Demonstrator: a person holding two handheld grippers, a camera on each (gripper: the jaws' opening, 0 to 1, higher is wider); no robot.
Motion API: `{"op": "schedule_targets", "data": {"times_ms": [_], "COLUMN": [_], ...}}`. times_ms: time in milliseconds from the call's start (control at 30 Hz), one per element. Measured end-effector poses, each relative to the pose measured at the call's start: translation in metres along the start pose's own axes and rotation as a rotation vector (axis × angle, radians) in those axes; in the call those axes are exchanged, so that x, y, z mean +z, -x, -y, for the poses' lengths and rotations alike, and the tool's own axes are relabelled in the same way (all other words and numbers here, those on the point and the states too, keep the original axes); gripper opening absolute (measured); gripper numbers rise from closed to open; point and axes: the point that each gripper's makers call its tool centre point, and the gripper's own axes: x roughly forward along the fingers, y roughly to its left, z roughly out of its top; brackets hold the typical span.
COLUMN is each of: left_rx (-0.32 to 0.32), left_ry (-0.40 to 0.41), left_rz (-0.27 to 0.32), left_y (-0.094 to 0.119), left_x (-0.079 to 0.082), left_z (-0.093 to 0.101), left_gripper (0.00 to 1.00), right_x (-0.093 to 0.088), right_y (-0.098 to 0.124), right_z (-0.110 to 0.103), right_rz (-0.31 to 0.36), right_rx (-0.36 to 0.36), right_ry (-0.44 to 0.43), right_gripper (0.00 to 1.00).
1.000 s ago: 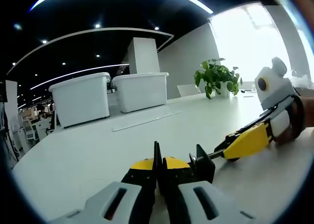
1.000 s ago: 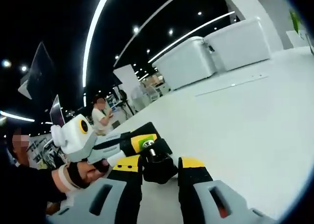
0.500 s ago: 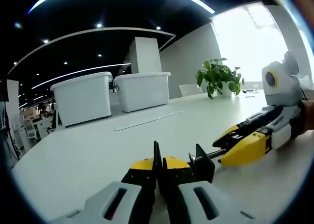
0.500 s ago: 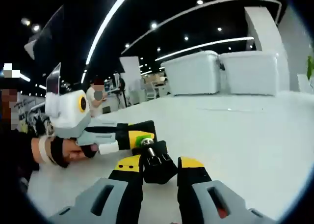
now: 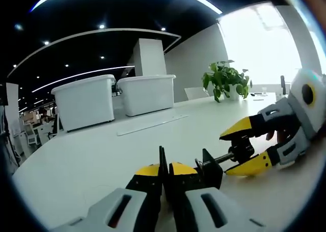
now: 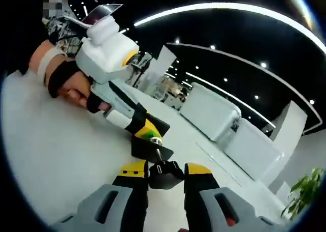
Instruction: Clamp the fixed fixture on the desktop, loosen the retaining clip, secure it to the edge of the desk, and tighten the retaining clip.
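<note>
Black metal clamp fixture (image 5: 206,170) on white desk (image 5: 91,166), body clenched between left gripper (image 5: 164,177) fingers, black screw knob (image 6: 162,174) grasped by right gripper (image 6: 166,177) fingers, two white plastic bins (image 5: 84,100) behind.

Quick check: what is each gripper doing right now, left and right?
Left gripper: shut on the clamp's black plate.
Right gripper: shut on the clamp's screw knob.

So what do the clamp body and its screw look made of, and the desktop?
Clamp body: matte black, likely painted metal or plastic; can't tell which. Its screw: thin, shiny grey, probably bare steel. Desktop: smooth white with soft glare, seemingly laminate.
</note>
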Motion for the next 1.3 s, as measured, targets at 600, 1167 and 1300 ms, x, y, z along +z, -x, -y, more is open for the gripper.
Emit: {"op": "schedule_targets", "data": {"times_ms": [600, 1167, 1300], "left_rx": [-0.002, 0.008, 0.01], "left_ry": [-0.011, -0.006, -0.008], "left_rz": [-0.002, -0.006, -0.005], "left_y": [-0.003, -0.002, 0.001], "left_x": [0.001, -0.001, -0.001], "left_z": [-0.002, -0.001, 0.001], "left_gripper": [0.06, 0.06, 0.06], "right_x": [-0.003, -0.03, -0.024], "right_y": [0.0, 0.011, 0.011], "right_z": [0.005, 0.01, 0.004], "right_rz": [-0.007, -0.112, -0.094], "right_rx": [0.0, 0.145, 0.157], "right_ry": [-0.037, -1.25, -1.326], "right_gripper": [0.25, 0.31, 0.23]}}
